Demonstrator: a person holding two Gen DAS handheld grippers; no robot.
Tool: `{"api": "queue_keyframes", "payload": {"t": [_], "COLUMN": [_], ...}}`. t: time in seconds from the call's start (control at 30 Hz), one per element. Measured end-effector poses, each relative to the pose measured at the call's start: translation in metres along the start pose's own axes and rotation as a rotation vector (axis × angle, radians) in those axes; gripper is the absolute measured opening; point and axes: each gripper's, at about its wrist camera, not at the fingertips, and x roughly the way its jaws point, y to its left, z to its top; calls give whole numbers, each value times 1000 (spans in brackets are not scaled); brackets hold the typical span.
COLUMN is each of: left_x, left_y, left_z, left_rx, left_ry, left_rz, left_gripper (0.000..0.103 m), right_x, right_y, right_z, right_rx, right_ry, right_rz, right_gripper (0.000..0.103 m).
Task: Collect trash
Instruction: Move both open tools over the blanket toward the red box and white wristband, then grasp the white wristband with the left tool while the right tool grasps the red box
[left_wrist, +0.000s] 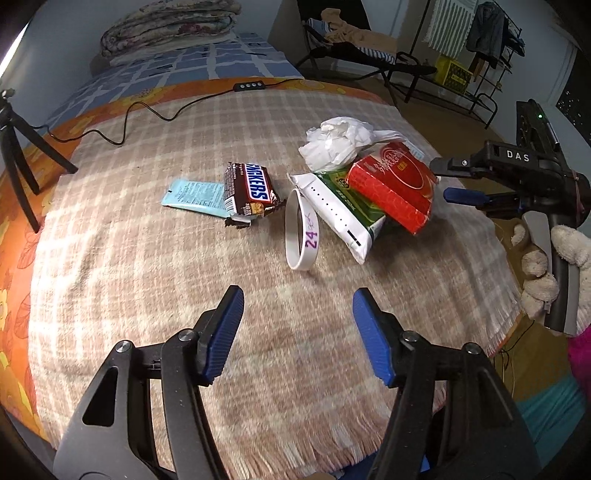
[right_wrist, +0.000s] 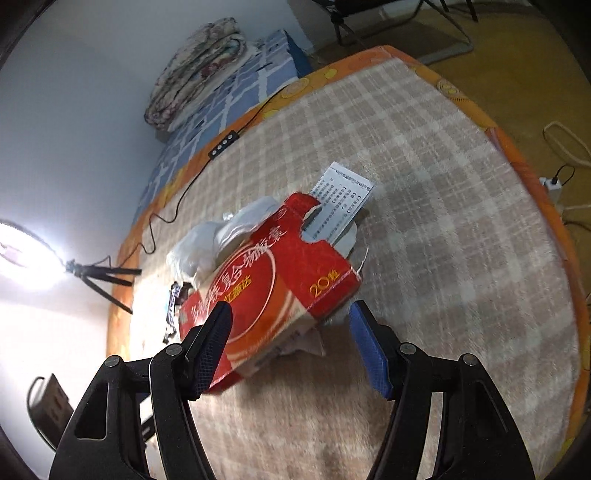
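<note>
On the plaid blanket (left_wrist: 147, 295) lies a pile: a red box (left_wrist: 395, 184) on a green-and-white pack (left_wrist: 343, 210), with crumpled white tissue (left_wrist: 338, 142) behind. A Snickers wrapper (left_wrist: 251, 194), a light blue packet (left_wrist: 194, 195) and a white "24" wristband (left_wrist: 301, 236) lie to the left. My left gripper (left_wrist: 297, 332) is open and empty, short of the wristband. My right gripper (right_wrist: 290, 343) is open, its jaws either side of the red box (right_wrist: 269, 284); it also shows in the left wrist view (left_wrist: 448, 179). A printed leaflet (right_wrist: 340, 199) sticks out behind the box.
A black tripod (left_wrist: 18, 166) stands at the left blanket edge, a black cable with a controller (left_wrist: 249, 85) runs along the far edge. A bright ring lamp (right_wrist: 22, 251) glares at the left. A bed with folded quilts (left_wrist: 170, 29), a chair and a clothes rack (left_wrist: 480, 44) stand beyond.
</note>
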Motion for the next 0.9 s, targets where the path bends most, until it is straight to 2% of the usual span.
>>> {"api": "queue_keyframes", "payload": {"t": [0.1, 0.2, 0.43, 0.5, 0.9], "left_x": [6, 12, 25, 29, 43], "left_y": [-1, 0, -3, -2, -4], "left_z": [6, 10, 19, 21, 21], "left_rx": [4, 0, 3, -2, 6], "left_ry": [0, 7, 13, 21, 39], "left_rz": [2, -2, -3, -3, -5], "left_gripper": [63, 56, 55, 48, 48], "right_x": [8, 12, 13, 14, 28], "right_y": [-5, -11, -11, -13, -18], "right_z": [2, 1, 3, 3, 3], "right_rx": [30, 59, 81, 91, 149], "right_ry": [14, 27, 24, 26, 40], "right_rz": [13, 35, 73, 76, 122], "right_gripper": [65, 65, 65, 65, 65]}}
